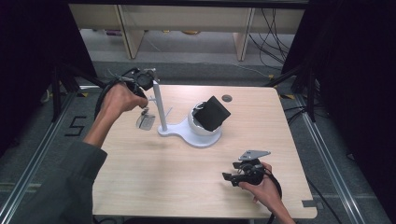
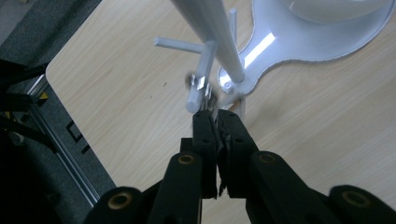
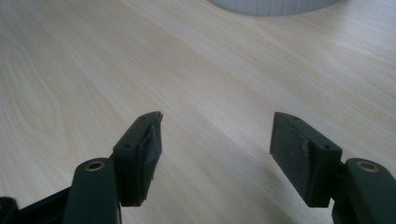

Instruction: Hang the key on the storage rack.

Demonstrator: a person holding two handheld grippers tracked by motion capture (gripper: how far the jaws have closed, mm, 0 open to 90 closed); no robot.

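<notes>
A white stand sits mid-table: a pole rises at its narrow end, and a bowl at the wide end holds a tilted black box. The left gripper, by the pole, is pinched on a small shiny piece; what it is, I cannot tell. The right gripper rests near the table's front, jaws wide apart and empty.

Person in a grey-green long sleeve on the left arm. Each hand holds a black two-jaw gripper with brass-coloured screws, flat taped pads, black cable; right gripper carries a grey triangular plate.
</notes>
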